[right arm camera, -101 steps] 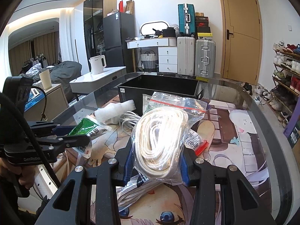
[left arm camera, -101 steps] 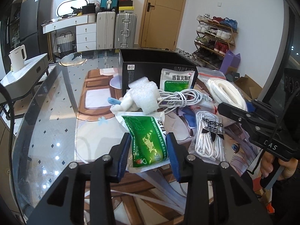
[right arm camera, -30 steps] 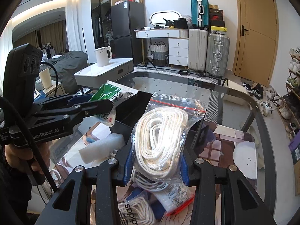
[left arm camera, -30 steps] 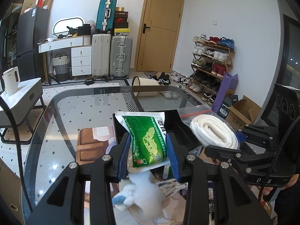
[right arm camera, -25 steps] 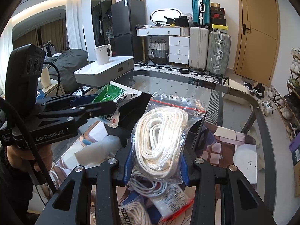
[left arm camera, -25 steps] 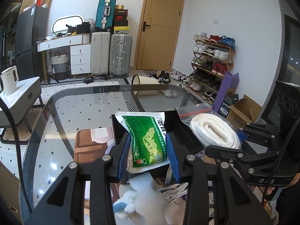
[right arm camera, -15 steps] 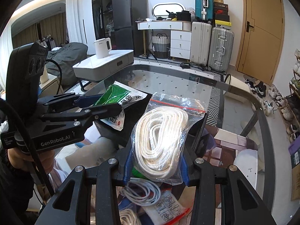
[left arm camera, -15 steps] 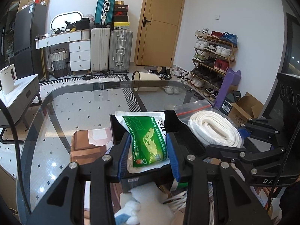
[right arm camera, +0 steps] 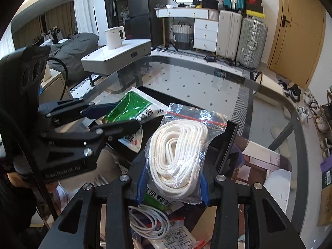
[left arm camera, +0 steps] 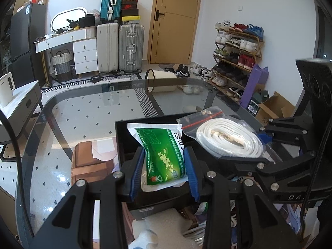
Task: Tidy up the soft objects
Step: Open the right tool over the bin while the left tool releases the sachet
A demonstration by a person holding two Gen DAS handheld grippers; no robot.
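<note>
Tongs, both pairs, loaded and held over the black box (left arm camera: 124, 143) on the glass bench (left arm camera: 87, 112).

Left tongs (left arm camera: 164, 166): blue pads clamped on either side of a green-and-white sachet (left arm camera: 164, 157). Jaws narrow, pads pressing into the sachet's sides. The sachet's upper part sticks out past the fingertips and sits above the box's open top in the left wrist view. From the right wrist view the same sachet (right arm camera: 128, 112) is seen edge-on between the black fingers, tilted, over the box's near left corner.

Right tongs (right arm camera: 173, 178): closed on a clear zip bag of white rope (right arm camera: 178, 151). Pads grip the lower part of the bag; the coil and the red zip strip stand up beyond the fingertips. In the left wrist view the rope bag (left arm camera: 226, 139) hangs just to the right of the sachet, near it but not touching, over the box's right side.

Below the right tongs, on the bench: a coil of white cable (right arm camera: 149, 222), a green-printed packet (right arm camera: 157, 201) directly under the rope bag, and a printed plastic pouch (right arm camera: 176, 236). Below the left tongs: a white foam piece (left arm camera: 164, 226) in front of the box's near wall.

A hand (right arm camera: 22, 181) grips the left tool's handle at the lower left, mostly hidden.
</note>
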